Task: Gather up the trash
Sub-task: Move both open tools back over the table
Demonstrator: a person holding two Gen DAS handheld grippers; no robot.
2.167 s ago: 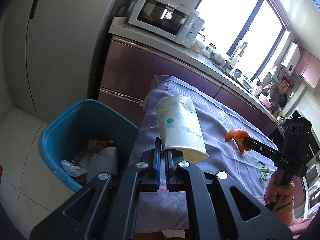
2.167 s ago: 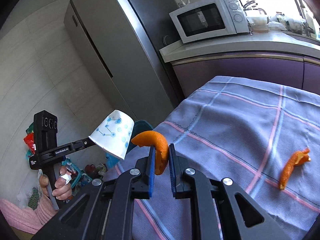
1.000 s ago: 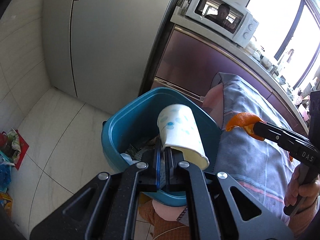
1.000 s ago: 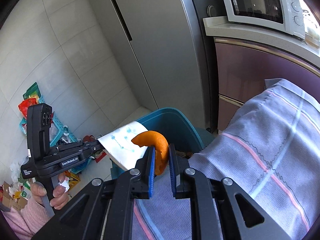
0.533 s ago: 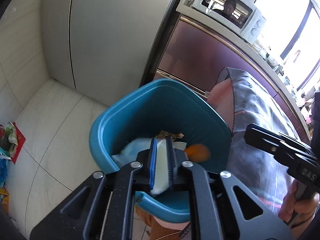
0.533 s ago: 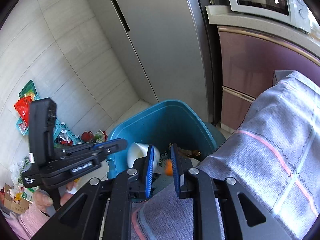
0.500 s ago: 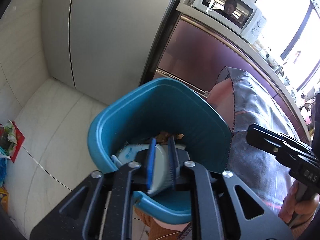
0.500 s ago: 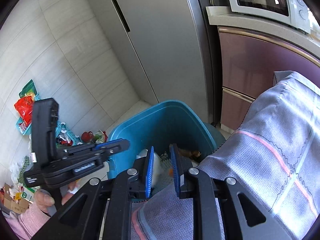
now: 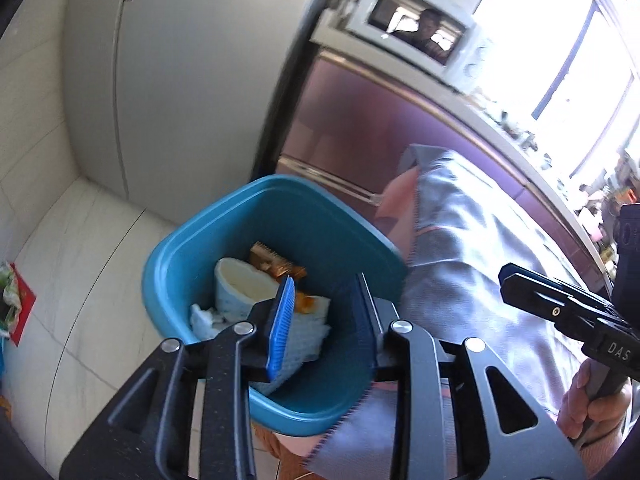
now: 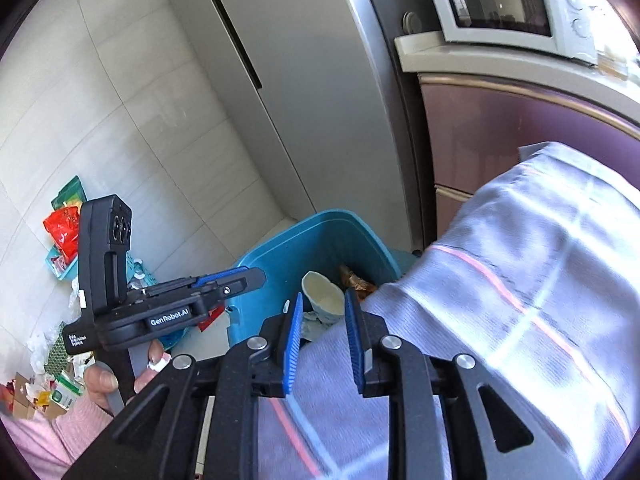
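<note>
Both claws, left (image 9: 326, 322) and right (image 10: 322, 338), hang with jaws opening and empty above the blue bin (image 9: 192, 240), where the paper cup (image 9: 240, 292) and orange peel (image 9: 305, 302) lie; next, more tabletop trash.

Both grippers are black with silver screws and ribbed blue pads (image 10: 291, 344). The left gripper (image 10: 240, 280) reads "GenRobot.AI", the right gripper (image 9: 520, 280) "DAS". A pink sleeve (image 10: 52, 436) shows.

bin (image 9: 192, 240) 1 — paper cup (image 9: 240, 284) 1 — tools 2 — microwave (image 10: 504, 4) 1 — fridge (image 10: 304, 80) 1
</note>
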